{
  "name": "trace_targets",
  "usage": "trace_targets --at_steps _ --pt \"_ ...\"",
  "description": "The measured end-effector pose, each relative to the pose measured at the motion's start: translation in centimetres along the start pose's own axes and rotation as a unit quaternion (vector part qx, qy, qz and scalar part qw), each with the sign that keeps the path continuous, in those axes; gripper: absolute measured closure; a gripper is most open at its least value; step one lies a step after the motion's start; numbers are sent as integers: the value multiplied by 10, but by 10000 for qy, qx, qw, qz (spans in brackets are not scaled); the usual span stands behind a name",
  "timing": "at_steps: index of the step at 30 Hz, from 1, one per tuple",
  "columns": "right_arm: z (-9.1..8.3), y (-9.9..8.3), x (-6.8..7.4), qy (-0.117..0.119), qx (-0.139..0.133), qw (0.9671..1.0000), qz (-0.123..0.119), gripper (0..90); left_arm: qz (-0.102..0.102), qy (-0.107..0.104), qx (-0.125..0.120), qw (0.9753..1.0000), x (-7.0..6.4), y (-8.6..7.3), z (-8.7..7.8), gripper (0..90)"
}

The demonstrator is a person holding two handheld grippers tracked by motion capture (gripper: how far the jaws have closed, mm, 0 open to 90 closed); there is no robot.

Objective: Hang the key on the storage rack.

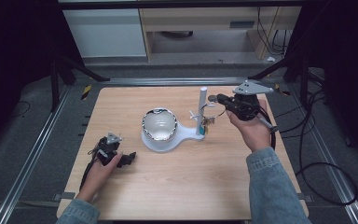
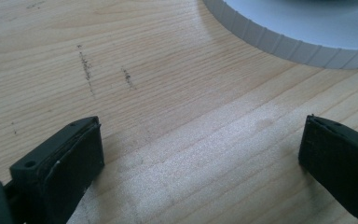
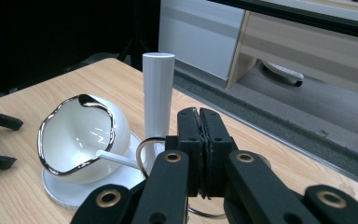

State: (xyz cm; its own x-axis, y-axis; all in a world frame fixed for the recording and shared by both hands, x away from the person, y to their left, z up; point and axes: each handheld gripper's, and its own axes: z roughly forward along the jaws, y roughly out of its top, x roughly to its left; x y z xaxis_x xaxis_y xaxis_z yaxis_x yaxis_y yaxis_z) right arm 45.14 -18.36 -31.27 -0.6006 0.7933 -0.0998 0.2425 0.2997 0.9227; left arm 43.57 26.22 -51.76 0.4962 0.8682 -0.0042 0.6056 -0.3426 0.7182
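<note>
Two grippers in play on the wooden counter (image 1: pixel 177 186). Left gripper (image 1: pixel 129 158) sits low at the near-left, hand (image 1: pixel 98 170) wrapped round it, fingers (image 2: pixel 70 161) spread wide with bare wood between them; the ribbed edge of the white stand base (image 2: pixel 279 35) is just ahead of it. Mid-counter: white bowl (image 1: pixel 159 123) with a wavy silver rim, tilted on the round end of the base. White post (image 1: pixel 202 112) stands upright on the narrower right end, with thin pegs (image 1: pixel 195 114) sticking out. Right gripper (image 1: pixel 213 99) is held up beside the post's upper part, fingers (image 3: pixel 200 140) pressed together; a thin metal ring (image 3: pixel 142 154) loops just under them, can't tell if it's pinched. Small dangling items (image 1: pixel 207 122) hang by the post, too small to identify.
</note>
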Motion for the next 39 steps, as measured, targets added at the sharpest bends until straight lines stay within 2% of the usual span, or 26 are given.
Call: trace_targets --at_steps 21,39 --pt "9 -11 -8 9 148 9996 230 886 2 1 1 10000 0 0 0 0" --pt "15 -28 -13 -10 293 9987 422 883 3 1 2 10000 0 0 0 0"
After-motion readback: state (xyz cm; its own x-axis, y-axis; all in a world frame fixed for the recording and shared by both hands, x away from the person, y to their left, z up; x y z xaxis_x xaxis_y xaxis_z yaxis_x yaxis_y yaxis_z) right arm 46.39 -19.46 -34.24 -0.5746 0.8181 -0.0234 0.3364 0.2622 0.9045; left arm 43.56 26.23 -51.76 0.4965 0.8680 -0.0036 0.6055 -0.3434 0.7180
